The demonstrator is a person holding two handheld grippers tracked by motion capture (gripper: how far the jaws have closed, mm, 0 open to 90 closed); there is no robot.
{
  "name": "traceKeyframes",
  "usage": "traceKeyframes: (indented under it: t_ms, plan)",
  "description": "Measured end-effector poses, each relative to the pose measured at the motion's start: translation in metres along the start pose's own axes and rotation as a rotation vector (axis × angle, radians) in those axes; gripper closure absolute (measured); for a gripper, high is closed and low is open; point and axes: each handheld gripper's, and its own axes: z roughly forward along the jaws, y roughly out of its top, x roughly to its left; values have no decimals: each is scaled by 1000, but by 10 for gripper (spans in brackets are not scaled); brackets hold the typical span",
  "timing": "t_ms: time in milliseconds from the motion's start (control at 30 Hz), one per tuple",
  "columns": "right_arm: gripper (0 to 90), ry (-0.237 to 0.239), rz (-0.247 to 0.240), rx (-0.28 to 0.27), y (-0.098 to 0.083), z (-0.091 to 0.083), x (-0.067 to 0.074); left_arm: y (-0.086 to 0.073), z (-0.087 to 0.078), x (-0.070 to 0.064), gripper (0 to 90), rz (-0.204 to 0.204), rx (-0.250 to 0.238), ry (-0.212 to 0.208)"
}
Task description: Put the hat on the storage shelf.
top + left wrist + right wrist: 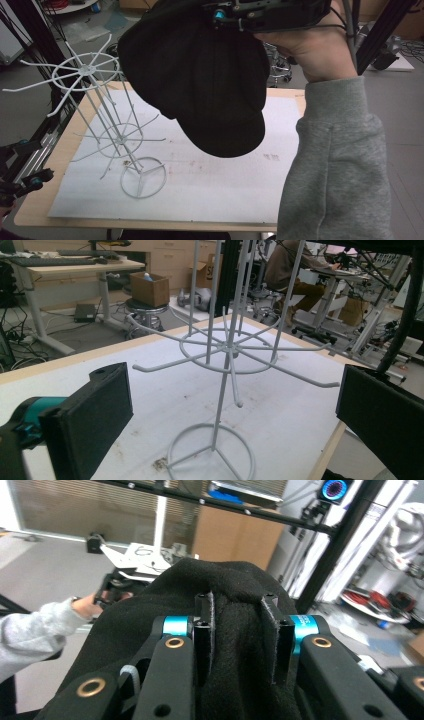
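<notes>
At nine o'clock on my table (35, 200) stands the rack (100, 117), thin white wire, tilted in the high view, with a ring base, a central stem and two tiers of spokes fanning out like wheels. Its base sits on the white sheet (210, 185) covering most of the table top. My left claw (235, 405) looks straight at the rack's lower tier and base; its two black padded jaws stand wide apart with nothing between them, the rack's stem framed in the gap but well beyond them.

Toward twelve o'clock in the high view hangs the cap (200, 75), soft, matte black cloth, rounded crown above, curved brim dipping lowest toward six o'clock. It is held up clear of the table, to the right of the rack's upper tier. My right claw (243, 630) has a fold of the crown pinched between its nearly closed jaws, the cloth bunching up around them. My right hand (312, 47), in a grey sleeve (335, 165), shows at one o'clock.
</notes>
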Motion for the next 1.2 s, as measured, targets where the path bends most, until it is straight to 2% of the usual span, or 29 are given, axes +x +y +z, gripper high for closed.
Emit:
traceKeyframes:
  t_ms: [200, 400, 833, 1200]
  plan:
    - [721, 47, -21, -1, 3, 17, 5, -1, -5, 0, 18, -6, -6, 12]
    - [721, 70, -26, -1, 3, 25, 6, -1, -9, 0, 19, -4, -11, 18]
    - [720, 95, -15, 23, -16, 39, 5, 0, -8, -1, 18, 0, -5, 18]
    - [718, 117, 16, 10, -35, 46, 3, 0, -7, -2, 18, 6, -3, 17]
